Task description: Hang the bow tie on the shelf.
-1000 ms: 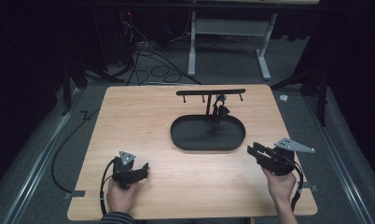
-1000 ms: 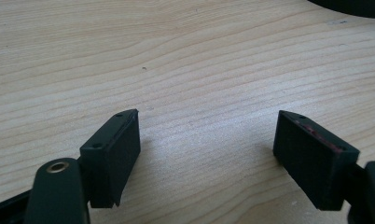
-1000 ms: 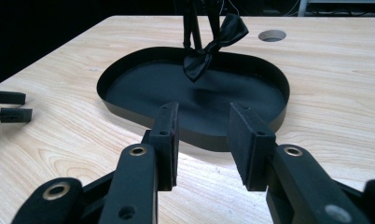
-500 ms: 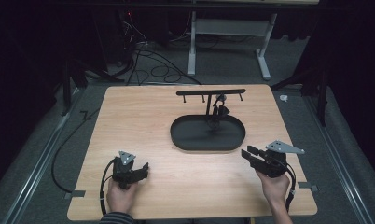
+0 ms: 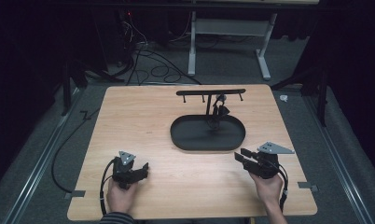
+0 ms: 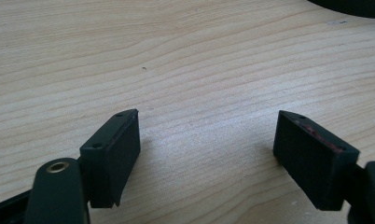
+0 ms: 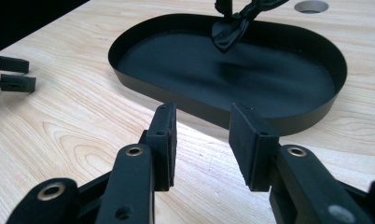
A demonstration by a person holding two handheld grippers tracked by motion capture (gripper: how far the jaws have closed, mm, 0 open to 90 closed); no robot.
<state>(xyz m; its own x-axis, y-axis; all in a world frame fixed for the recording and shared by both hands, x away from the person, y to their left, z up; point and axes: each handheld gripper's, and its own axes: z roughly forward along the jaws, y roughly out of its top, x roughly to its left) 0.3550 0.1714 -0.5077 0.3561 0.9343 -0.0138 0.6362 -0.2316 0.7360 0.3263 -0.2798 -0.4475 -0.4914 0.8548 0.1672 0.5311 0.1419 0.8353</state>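
Note:
A black oval tray point(image 5: 185, 140) lies at the middle of the wooden table point(image 5: 129, 116), and in the right gripper view its near wall point(image 7: 199, 109) is just beyond the jaws. From the tray rises a thin black T-shaped rack point(image 5: 210, 92), with a small black ribbon-like piece point(image 5: 219, 109) hanging from it, also visible as the dark piece point(image 7: 232, 30) over the tray. My left gripper point(image 5: 143, 167) rests low at the table's front left, jaws wide open over bare wood point(image 6: 209, 119). My right gripper point(image 5: 239, 155) sits at the front right, open and holding nothing point(image 7: 203, 112), pointing at the tray.
Cables point(image 5: 148, 60) and a white desk frame point(image 5: 232, 28) stand on the dark floor behind the table. A round hole point(image 7: 311, 5) is in the tabletop past the tray. The left gripper's jaws point(image 7: 13, 74) show far off at the left of the right gripper view.
My right hand has shifted left and slightly down, bringing its gripper closer to the tray's front right edge. The left hand has not moved.

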